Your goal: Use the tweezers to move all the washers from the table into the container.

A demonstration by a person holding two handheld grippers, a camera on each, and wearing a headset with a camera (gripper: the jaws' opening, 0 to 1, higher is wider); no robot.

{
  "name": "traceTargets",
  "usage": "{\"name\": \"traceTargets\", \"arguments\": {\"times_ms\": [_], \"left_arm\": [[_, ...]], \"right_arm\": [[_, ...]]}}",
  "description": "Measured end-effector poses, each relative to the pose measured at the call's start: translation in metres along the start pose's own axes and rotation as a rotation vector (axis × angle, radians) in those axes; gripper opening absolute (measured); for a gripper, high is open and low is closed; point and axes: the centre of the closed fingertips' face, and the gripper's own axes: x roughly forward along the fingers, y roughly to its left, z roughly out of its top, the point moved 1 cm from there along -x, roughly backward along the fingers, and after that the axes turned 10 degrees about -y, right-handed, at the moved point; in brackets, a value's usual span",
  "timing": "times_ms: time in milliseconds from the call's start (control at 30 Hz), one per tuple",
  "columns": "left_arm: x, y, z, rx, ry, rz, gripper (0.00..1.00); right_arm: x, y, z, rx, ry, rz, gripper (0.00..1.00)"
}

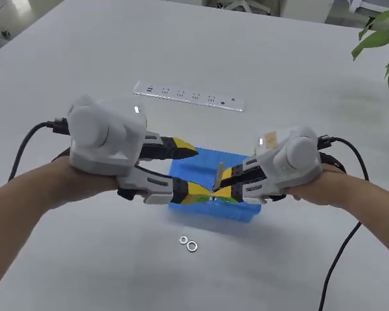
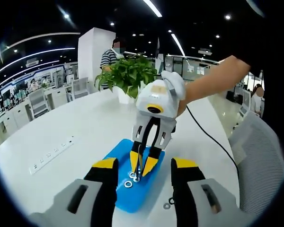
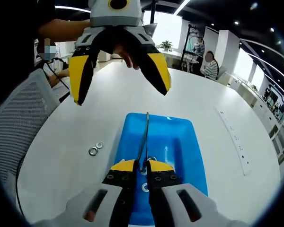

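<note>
Between our right gripper's [image 3: 141, 166] closed fingers the tweezers [image 3: 145, 137] sit clamped, tips over the blue container [image 3: 180, 142], where at least two washers [image 2: 128, 183] lie. Our left gripper's [image 1: 193, 171] fingers stand wide apart, empty. Two loose washers [image 1: 188, 243] wait on the table [image 1: 279, 65] just beside them, so we judge the job partly done.

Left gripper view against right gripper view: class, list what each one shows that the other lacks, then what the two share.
Left gripper view: the right gripper seen head-on, with a big plant on the table behind it.
Right gripper view: the left gripper seen head-on, its tongs open.
Both: the tweezers in the right gripper's shut tongs, the blue tray, washers in it, two loose washers on the table, and the power strip.
</note>
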Motion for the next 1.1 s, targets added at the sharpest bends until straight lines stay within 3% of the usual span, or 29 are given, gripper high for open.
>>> {"name": "traceTargets", "arguments": {"times_ms": [167,400,600,1100], "left_arm": [[0.009,0.006,0.003,0.025,0.003,0.002,0.31],[0.020,0.013,0.001,0.050,0.034,-0.007,0.21],[0.027,0.011,-0.004,0.059,0.058,-0.039,0.12],[0.030,0.006,-0.008,0.093,0.069,-0.071,0.06]], "right_arm": [[0.001,0.001,-0.001,0.003,0.004,0.003,0.10],[0.002,0.000,-0.001,0.007,0.003,0.003,0.10],[0.002,0.000,-0.001,0.005,0.003,0.002,0.10],[0.002,0.000,-0.002,-0.009,0.016,0.007,0.11]]}}
